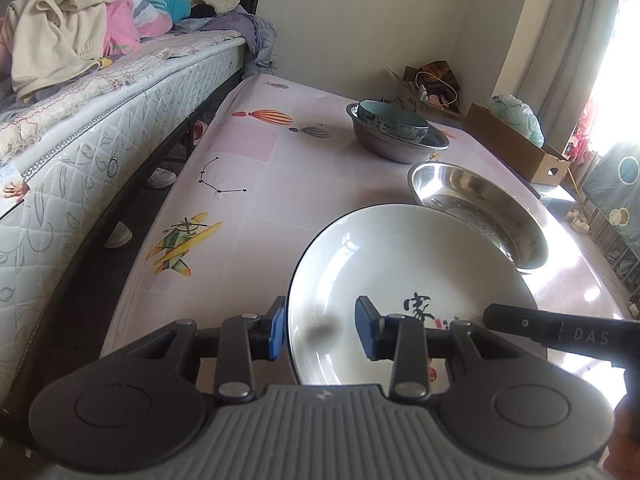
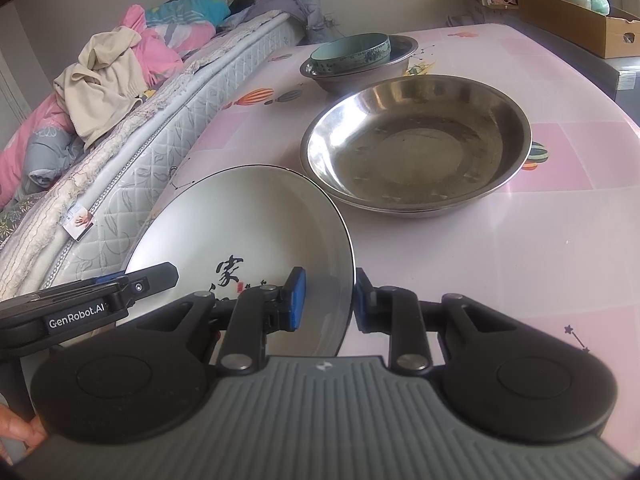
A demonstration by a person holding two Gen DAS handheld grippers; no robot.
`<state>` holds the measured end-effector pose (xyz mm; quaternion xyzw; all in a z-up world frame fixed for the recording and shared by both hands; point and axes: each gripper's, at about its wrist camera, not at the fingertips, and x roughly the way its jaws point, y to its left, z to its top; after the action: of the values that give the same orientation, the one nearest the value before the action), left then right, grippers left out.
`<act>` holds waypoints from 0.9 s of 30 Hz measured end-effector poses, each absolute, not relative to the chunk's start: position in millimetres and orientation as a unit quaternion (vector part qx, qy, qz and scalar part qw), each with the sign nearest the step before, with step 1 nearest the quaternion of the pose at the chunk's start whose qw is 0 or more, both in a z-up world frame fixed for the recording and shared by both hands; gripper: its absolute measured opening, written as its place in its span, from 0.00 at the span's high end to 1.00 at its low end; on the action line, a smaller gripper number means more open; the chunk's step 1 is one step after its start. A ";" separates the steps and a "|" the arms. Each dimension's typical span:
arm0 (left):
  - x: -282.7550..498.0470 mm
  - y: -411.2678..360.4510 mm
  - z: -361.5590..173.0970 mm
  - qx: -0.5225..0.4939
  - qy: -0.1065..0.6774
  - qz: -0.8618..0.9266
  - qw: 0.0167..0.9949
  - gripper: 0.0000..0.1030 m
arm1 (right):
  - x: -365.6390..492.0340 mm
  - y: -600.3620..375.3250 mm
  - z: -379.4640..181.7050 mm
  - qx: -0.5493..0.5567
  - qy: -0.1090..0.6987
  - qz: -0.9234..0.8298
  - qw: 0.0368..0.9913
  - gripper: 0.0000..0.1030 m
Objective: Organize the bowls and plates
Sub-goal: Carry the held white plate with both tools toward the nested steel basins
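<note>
A white plate [image 1: 400,280] with a black character and dark rim lies near the table's front, also in the right wrist view [image 2: 240,216]. My left gripper [image 1: 322,330] straddles its left rim, fingers apart, one pad inside and one outside. My right gripper [image 2: 330,300] straddles its right rim the same way, fingers apart. A wide steel plate [image 1: 480,208] sits just behind the white plate, seen too in the right wrist view [image 2: 416,144]. A teal bowl [image 1: 390,122] rests tilted inside a steel bowl [image 1: 400,148] farther back, also in the right wrist view [image 2: 352,54].
The table [image 1: 280,184] has a pink printed cover. A bed [image 1: 100,128] with piled clothes runs along its left side. A cardboard box [image 1: 516,148] and bags stand beyond the table's far right corner.
</note>
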<state>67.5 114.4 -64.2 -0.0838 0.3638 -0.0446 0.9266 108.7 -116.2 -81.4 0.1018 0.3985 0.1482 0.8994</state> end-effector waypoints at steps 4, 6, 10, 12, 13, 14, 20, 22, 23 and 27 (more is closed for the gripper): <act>67.2 114.6 -63.7 -0.084 0.363 -0.045 0.927 0.65 | 108.1 -116.9 -78.5 0.105 0.399 0.148 0.899 0.76; 67.0 114.0 -62.4 -0.085 0.362 -0.044 0.927 0.65 | 108.1 -117.0 -78.4 0.105 0.398 0.148 0.899 0.76; 66.1 112.8 -59.5 -0.086 0.360 -0.044 0.928 0.65 | 107.3 -118.1 -73.4 0.107 0.397 0.148 0.900 0.76; 65.9 111.9 -58.3 -0.086 0.359 -0.043 0.928 0.65 | 106.5 -118.5 -71.9 0.108 0.396 0.149 0.900 0.76; 65.7 111.7 -57.9 -0.086 0.359 -0.043 0.928 0.65 | 106.2 -118.6 -71.3 0.109 0.395 0.149 0.900 0.76; 65.6 111.7 -57.5 -0.086 0.358 -0.043 0.929 0.65 | 105.8 -118.7 -71.5 0.109 0.395 0.149 0.900 0.76; 65.8 112.0 -57.5 -0.087 0.359 -0.043 0.928 0.65 | 103.6 -118.8 -69.1 0.111 0.393 0.149 0.901 0.76; 65.5 112.1 -55.9 -0.087 0.357 -0.044 0.929 0.65 | 102.5 -119.0 -68.1 0.111 0.392 0.149 0.901 0.76; 65.7 111.8 -54.9 -0.087 0.357 -0.044 0.929 0.65 | 103.1 -119.3 -67.4 0.111 0.392 0.149 0.901 0.76; 66.4 110.7 -50.7 -0.086 0.354 -0.045 0.930 0.65 | 102.5 -120.5 -64.1 0.113 0.390 0.149 0.902 0.76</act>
<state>66.4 110.7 -50.7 -0.0864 0.3539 -0.0446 0.9302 102.5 -120.5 -64.1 0.1131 0.3898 0.1488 0.9018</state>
